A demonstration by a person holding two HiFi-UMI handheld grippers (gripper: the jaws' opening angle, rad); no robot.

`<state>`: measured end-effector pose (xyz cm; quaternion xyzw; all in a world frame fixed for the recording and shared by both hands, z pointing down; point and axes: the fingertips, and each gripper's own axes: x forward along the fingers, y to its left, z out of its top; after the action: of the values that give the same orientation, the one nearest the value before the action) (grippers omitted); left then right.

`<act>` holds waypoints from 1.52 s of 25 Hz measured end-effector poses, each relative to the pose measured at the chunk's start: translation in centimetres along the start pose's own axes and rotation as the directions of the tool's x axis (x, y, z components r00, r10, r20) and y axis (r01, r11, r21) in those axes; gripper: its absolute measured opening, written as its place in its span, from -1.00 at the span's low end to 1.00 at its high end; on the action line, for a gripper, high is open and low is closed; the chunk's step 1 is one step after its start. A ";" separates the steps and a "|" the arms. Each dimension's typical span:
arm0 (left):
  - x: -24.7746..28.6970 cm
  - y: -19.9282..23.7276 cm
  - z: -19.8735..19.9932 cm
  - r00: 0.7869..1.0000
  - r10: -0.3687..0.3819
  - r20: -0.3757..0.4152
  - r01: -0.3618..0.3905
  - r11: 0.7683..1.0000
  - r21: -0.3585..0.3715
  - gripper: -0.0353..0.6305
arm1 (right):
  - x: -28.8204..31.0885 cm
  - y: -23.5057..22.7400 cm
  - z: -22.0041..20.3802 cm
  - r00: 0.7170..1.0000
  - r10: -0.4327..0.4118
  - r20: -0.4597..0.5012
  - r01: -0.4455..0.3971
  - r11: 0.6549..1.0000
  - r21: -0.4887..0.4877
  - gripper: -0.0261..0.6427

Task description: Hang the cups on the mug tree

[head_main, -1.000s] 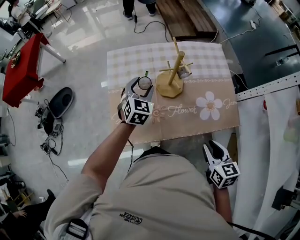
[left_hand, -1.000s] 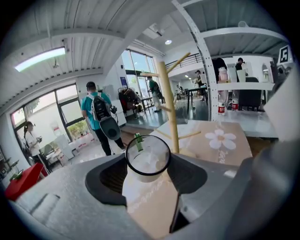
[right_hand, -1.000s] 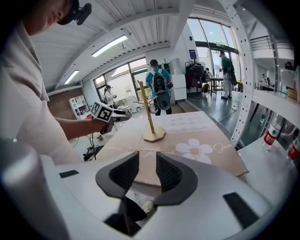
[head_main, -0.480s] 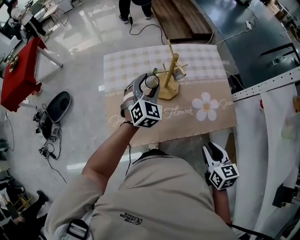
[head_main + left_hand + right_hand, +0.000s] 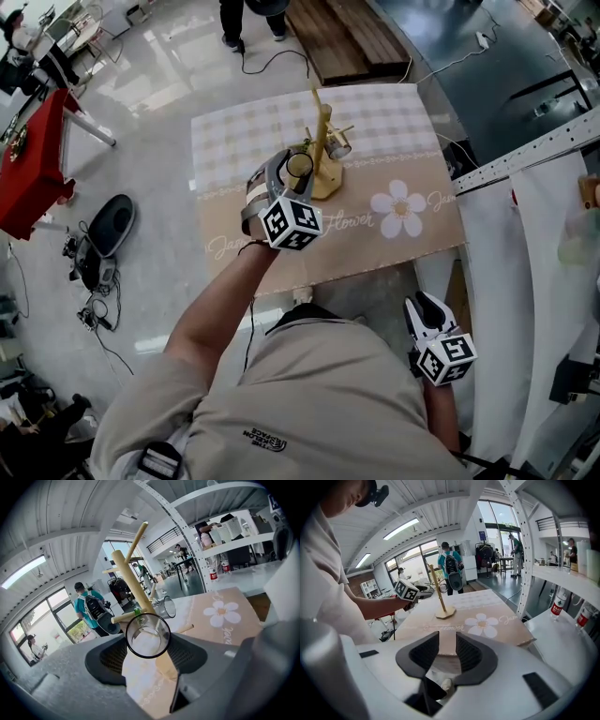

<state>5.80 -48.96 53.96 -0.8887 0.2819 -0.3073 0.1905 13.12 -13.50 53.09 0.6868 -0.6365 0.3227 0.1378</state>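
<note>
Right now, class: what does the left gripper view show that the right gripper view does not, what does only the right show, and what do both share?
Only the left gripper view: the glass cup clamped in the left gripper, near a peg. Only the right gripper view: the right gripper, jaws open and empty, and the person's outstretched arm. Both: the mug tree and the flower-print tablecloth.

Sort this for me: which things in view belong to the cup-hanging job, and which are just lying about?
Belongs to the job:
- glass cup, gripped by the left gripper
- mug tree
- second cup, already hung
- table

Lying about:
- right gripper, fingers open, empty, off the table
- red table
- black object on the floor
- bottles
</note>
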 end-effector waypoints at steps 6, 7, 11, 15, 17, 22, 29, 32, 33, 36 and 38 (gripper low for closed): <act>1.3 -0.6 -0.4 0.999 0.023 -0.031 -0.023 1.000 0.001 -0.08 | -1.7 -1.4 -0.8 1.000 -0.021 0.017 0.021 1.000 0.020 -0.56; 1.4 -0.6 -0.5 0.999 0.030 -0.034 -0.030 1.000 0.000 -0.08 | -1.9 -1.7 -0.9 0.999 -0.024 0.023 0.024 0.999 0.025 -0.56; 1.4 -0.9 -0.4 0.998 0.041 -0.038 -0.042 0.999 -0.021 -0.08 | -3.0 -2.9 -1.6 0.999 -0.030 0.040 0.029 0.999 0.041 -0.59; 1.0 -1.5 -0.5 0.998 0.034 -0.060 -0.037 0.999 -0.039 -0.08 | -3.9 -3.9 -2.3 0.998 -0.027 0.061 0.023 0.998 0.061 -0.59; 0.8 -1.8 -0.8 0.996 0.033 -0.084 -0.038 0.997 -0.060 -0.08 | -4.5 -4.3 -2.6 0.997 -0.020 0.070 0.015 0.998 0.063 -0.59; -1.2 -3.1 -0.8 0.992 0.036 -0.120 -0.052 0.989 -0.135 -0.08 | -6.3 -5.6 -3.3 0.996 0.012 0.087 -0.016 0.999 0.043 -0.60; -7.6 -11.6 1.9 0.972 -0.235 -0.025 0.192 0.845 -0.499 -0.08 | -7.8 -7.1 -3.4 0.987 0.089 0.132 -0.089 0.996 -0.011 -0.70; -11.5 -16.2 4.0 0.939 -0.338 0.061 0.309 0.754 -0.580 -0.08 | -8.4 -7.3 -4.0 0.982 0.143 0.122 -0.138 0.989 -0.045 -0.73; -12.9 -17.7 5.0 0.923 -0.373 0.098 0.354 0.718 -0.600 -0.08 | -8.5 -7.3 -4.3 0.980 0.162 0.113 -0.156 0.986 -0.058 -0.75; -16.7 -22.2 7.5 0.867 -0.457 0.198 0.462 0.589 -0.663 -0.18 | -8.9 -7.3 -5.3 0.971 0.223 0.092 -0.215 0.973 -0.087 -0.81; -19.1 -24.6 8.6 0.850 -0.477 0.223 0.487 0.552 -0.677 -0.38 | -9.2 -7.1 -6.0 0.961 0.264 0.084 -0.256 0.962 -0.096 -0.83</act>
<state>8.42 -16.88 51.85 -0.9355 0.1224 -0.2080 -0.2579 18.49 -1.59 53.53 0.6056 -0.7401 0.2776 0.0920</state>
